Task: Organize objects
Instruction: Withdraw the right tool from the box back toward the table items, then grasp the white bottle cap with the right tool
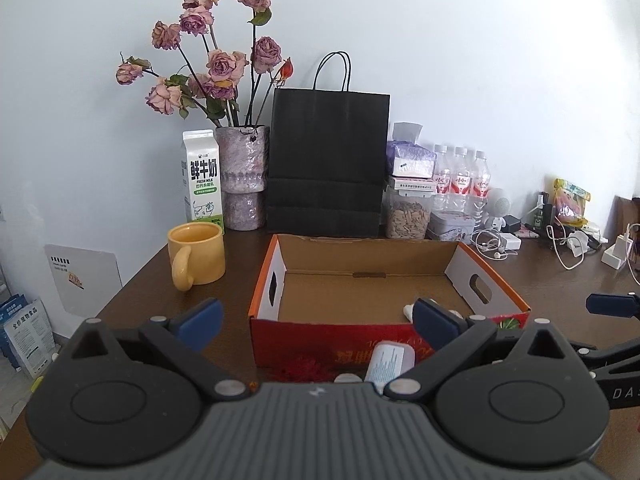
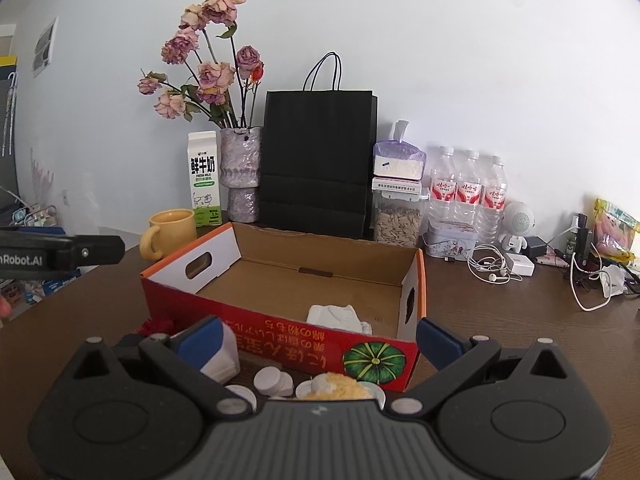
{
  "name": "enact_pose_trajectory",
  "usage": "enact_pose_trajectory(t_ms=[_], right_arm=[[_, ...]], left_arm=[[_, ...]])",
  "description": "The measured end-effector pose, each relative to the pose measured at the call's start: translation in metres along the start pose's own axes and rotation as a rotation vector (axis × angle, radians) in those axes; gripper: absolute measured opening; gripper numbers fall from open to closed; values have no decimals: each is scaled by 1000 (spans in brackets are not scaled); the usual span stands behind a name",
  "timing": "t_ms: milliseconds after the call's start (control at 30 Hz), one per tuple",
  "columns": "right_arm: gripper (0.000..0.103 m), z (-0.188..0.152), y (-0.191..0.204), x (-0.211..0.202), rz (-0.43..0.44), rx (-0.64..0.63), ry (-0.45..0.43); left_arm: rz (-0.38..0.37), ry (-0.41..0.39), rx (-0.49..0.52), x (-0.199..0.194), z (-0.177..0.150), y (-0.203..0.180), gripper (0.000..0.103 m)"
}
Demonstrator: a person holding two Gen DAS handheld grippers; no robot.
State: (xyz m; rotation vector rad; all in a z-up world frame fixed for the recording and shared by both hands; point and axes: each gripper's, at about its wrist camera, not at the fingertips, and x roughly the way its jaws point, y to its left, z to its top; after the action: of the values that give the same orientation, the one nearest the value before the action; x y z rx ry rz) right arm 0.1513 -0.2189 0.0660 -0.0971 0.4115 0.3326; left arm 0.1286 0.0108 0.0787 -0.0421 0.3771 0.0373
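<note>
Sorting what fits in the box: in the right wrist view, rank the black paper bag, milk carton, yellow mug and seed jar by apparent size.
1. black paper bag
2. milk carton
3. yellow mug and seed jar: too alike to rank; the mug sits nearer the camera.

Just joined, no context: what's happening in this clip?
A person holds two hand-held grippers in front of a cardboard box on a brown table. Left gripper and right gripper are both open and hold nothing. One white cloth lies in the box. Small white items sit on the table before it, not yet packed.
</note>
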Motion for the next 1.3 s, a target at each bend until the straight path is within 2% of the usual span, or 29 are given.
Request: enact_pose_trajectory(t_ms=[233, 700, 1067, 1300], right_arm=[[103, -25, 10, -33, 8, 2, 8], [103, -85, 54, -73, 77, -17, 111], [99, -99, 81, -61, 128, -45, 169], [90, -106, 84, -47, 141, -33, 203]], left_arm=[[6, 33, 23, -32, -31, 5, 103], [14, 132, 21, -81, -89, 23, 103], [31, 157, -12, -86, -104, 39, 103], [34, 178, -22, -79, -108, 44, 103]])
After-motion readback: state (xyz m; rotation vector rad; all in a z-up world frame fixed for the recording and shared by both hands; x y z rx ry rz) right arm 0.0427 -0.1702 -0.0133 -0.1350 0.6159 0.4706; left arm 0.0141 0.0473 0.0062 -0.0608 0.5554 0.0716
